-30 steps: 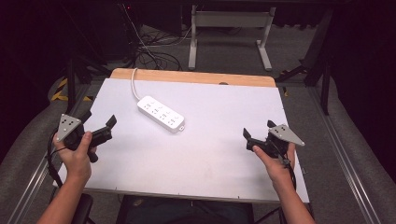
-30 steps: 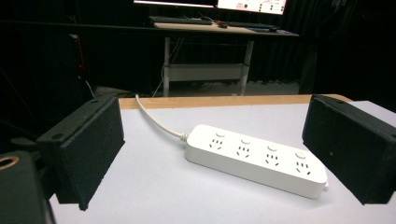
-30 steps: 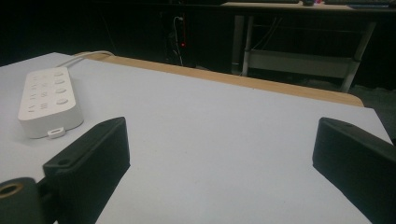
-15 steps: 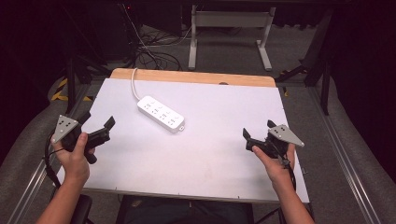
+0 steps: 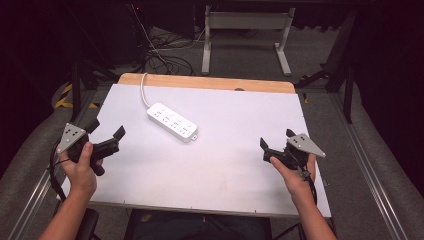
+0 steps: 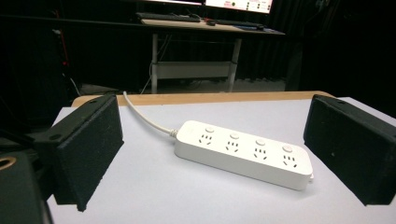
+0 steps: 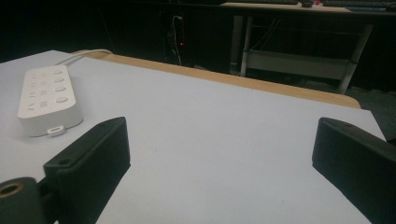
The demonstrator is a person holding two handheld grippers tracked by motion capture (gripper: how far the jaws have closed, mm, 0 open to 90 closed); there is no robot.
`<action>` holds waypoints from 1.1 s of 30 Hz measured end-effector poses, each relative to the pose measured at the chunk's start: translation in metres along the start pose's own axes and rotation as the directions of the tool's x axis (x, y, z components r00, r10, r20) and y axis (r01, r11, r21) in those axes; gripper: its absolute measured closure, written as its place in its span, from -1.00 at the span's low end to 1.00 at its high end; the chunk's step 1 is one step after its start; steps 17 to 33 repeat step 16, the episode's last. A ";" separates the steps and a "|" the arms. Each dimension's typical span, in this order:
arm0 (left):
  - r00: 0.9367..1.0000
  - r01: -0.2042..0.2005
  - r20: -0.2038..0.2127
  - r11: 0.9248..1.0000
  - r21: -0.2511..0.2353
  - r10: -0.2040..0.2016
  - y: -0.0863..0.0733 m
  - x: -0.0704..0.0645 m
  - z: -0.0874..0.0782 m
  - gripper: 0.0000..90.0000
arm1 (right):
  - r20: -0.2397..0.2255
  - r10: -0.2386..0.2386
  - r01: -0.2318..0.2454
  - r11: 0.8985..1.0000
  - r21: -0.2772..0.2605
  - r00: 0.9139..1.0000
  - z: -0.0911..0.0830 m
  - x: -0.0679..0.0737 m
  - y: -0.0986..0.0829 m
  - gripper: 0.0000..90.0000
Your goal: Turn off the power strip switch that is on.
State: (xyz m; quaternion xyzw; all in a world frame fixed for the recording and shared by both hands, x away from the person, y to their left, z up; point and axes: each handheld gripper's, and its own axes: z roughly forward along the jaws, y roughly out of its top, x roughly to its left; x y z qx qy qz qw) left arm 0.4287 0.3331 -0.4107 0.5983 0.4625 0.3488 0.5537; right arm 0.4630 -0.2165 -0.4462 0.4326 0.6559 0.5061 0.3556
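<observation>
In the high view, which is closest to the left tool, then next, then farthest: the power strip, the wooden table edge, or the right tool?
From the left tool:
1. Power strip, just ahead and to its right, mid-table.
2. Wooden table edge, along the far side, past the strip.
3. Right tool, across the table on the right side.

My two black jaws stand wide apart. Between them, farther off, a long white plastic power strip (image 6: 243, 154) lies flat on the pale grey tabletop (image 6: 154, 186). Its white cord (image 6: 145, 117) runs back.
</observation>
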 end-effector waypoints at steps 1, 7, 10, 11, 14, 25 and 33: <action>1.000 -0.001 -0.001 1.000 0.000 0.001 0.000 0.000 0.000 -0.88 | 0.000 -0.001 0.001 1.000 0.001 1.000 0.000 0.000 0.000 -0.89; 1.000 -0.003 0.000 1.000 0.001 0.003 0.000 0.000 0.000 -0.88 | 0.006 -0.004 0.004 1.000 -0.002 1.000 -0.002 0.000 0.000 -0.89; 1.000 -0.004 0.001 1.000 0.005 0.004 0.000 0.000 0.002 -0.88 | 0.004 0.001 -0.001 1.000 -0.003 1.000 -0.002 -0.001 0.000 -0.90; 1.000 -0.010 0.000 1.000 0.006 0.010 0.000 0.000 0.003 -0.88 | 0.005 0.000 0.000 1.000 -0.001 1.000 -0.002 -0.001 0.000 -0.90; 1.000 -0.011 0.000 1.000 0.015 0.011 -0.001 0.001 0.004 -0.88 | 0.002 0.009 -0.009 1.000 0.002 1.000 0.001 -0.003 -0.001 -0.90; 1.000 -0.012 -0.002 1.000 0.020 0.012 -0.002 0.002 0.004 -0.88 | -0.003 0.012 -0.012 1.000 0.004 1.000 0.003 -0.004 -0.001 -0.90; 1.000 -0.012 -0.002 1.000 0.020 0.012 -0.002 0.002 0.004 -0.88 | -0.003 0.012 -0.012 1.000 0.004 1.000 0.003 -0.004 -0.001 -0.90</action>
